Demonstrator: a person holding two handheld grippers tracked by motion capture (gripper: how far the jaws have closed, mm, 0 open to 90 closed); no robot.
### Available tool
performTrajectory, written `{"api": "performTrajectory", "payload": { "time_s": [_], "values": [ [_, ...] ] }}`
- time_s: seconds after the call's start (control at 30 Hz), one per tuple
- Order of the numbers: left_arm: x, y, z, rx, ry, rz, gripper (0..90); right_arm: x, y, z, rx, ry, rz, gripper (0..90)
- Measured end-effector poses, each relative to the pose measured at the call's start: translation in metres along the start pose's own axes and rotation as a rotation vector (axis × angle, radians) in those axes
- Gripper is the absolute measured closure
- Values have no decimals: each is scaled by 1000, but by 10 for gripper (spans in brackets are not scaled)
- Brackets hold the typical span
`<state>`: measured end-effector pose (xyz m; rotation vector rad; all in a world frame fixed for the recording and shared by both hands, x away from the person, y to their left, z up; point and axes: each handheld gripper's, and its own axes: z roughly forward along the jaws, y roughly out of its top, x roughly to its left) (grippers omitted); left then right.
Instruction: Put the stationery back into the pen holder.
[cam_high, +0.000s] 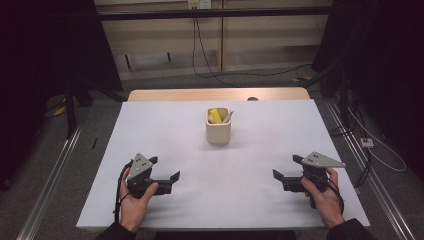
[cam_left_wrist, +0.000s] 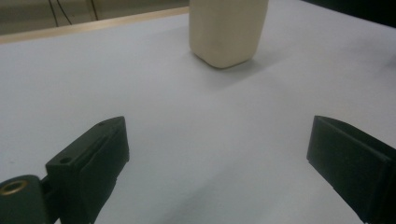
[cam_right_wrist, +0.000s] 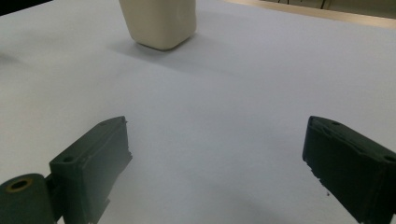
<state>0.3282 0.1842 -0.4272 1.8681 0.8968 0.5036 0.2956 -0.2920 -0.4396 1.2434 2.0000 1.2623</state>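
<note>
Two claws are held low over the white counter (cam_high: 150, 125), one at each near corner, both released with nothing between the jaws. In the high view the left claw (cam_high: 166, 175) is seen in the person's left hand (cam_high: 135, 200) and the right claw (cam_high: 287, 168) in the right hand (cam_high: 325, 195), well apart from each other. Between and beyond them, near the counter's middle, a cream cup (cam_high: 218, 127) stands upright; a yellow piece (cam_high: 215, 115) and a pale piece (cam_high: 227, 118) are seen inside it from above. From the left gripper view the cup (cam_left_wrist: 228, 30) is shown by its lower body alone, its rim cut off, and the same holds for the right gripper view (cam_right_wrist: 159, 21), so the contents are given by the high view.
</note>
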Motion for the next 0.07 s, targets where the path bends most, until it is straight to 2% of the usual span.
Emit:
{"api": "performTrajectory", "payload": {
  "time_s": [0.07],
  "values": [
    [0, -1, -1, 1, -3, -34, 57, -1, 0, 0, 0, -2, -1, 73]
  ]
}}
